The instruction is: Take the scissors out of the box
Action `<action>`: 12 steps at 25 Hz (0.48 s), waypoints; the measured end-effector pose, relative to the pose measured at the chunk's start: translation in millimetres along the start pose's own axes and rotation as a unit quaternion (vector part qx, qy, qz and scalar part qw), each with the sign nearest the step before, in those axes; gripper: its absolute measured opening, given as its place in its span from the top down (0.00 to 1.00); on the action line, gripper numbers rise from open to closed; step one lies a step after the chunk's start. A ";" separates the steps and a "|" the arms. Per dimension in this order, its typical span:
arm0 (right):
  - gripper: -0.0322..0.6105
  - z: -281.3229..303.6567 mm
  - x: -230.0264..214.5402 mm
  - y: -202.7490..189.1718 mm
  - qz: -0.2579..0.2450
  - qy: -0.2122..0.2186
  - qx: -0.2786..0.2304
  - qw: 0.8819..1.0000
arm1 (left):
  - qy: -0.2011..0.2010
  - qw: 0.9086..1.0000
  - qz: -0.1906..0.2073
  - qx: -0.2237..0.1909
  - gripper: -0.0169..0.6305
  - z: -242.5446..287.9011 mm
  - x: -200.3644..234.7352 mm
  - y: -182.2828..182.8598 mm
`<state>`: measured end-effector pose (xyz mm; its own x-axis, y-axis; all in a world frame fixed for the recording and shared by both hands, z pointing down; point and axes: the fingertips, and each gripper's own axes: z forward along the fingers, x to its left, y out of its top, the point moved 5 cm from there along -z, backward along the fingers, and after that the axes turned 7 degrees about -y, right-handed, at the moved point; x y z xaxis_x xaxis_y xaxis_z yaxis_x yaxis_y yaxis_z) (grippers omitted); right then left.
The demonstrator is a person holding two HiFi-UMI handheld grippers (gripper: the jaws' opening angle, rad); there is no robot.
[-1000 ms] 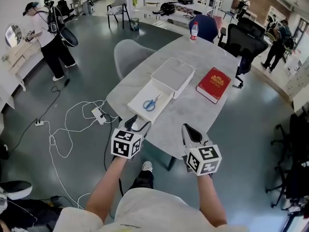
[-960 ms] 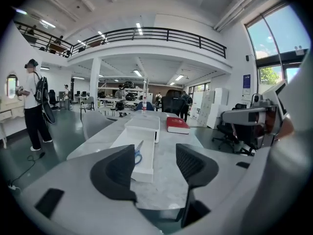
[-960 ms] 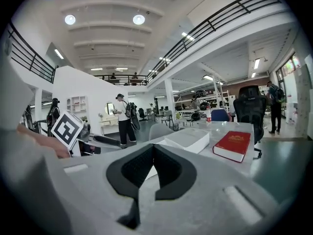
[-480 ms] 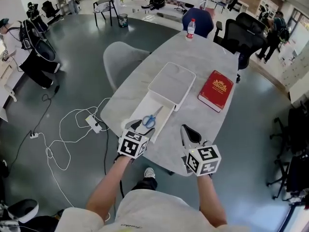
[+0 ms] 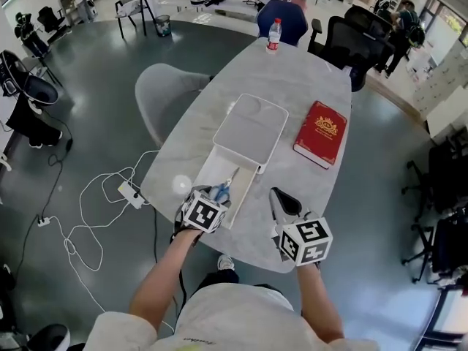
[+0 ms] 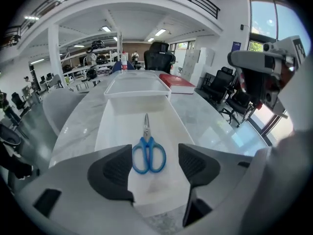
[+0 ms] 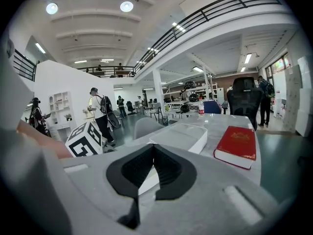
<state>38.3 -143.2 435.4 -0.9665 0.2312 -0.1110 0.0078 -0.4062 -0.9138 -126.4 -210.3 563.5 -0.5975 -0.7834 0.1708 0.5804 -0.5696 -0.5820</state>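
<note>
Table (image 5: 307, 101), left gripper (image 6: 156, 163) angled down, jaws just widened above scissors (image 6: 148, 153), right gripper (image 7: 153, 153) closed

Readable text: none.
Red hardcover book (image 5: 321, 134) cover: gold emblem and print, too small to read.
Clear plastic bottle (image 5: 273, 35) label: red band, print illegible.

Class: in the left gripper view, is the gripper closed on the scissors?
No: the left gripper has just been opening, pads clear of the scissors lying between them in the box.
</note>
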 end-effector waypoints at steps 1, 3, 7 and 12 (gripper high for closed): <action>0.94 2.1 -1.0 0.4 0.000 -0.001 0.001 1.000 | -0.002 1.000 0.003 0.014 0.56 5.1 2.0 -0.5; 0.94 5.4 -4.3 0.5 0.002 -0.004 0.003 1.000 | -0.004 1.000 0.013 0.027 0.55 11.6 4.7 2.8; 0.94 12.8 -11.9 1.5 0.007 -0.006 0.004 1.000 | -0.010 0.998 0.024 0.062 0.54 25.1 9.5 3.9; 0.94 24.5 -20.7 4.3 0.007 0.011 0.005 1.000 | -0.006 0.993 0.028 0.111 0.53 34.9 11.1 3.8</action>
<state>52.1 -171.4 443.3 -0.9603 0.2450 -0.1335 0.0196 -0.4180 -0.9082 -111.6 -229.8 590.9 -0.5548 -0.8179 0.1526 0.7213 -0.5642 -0.4018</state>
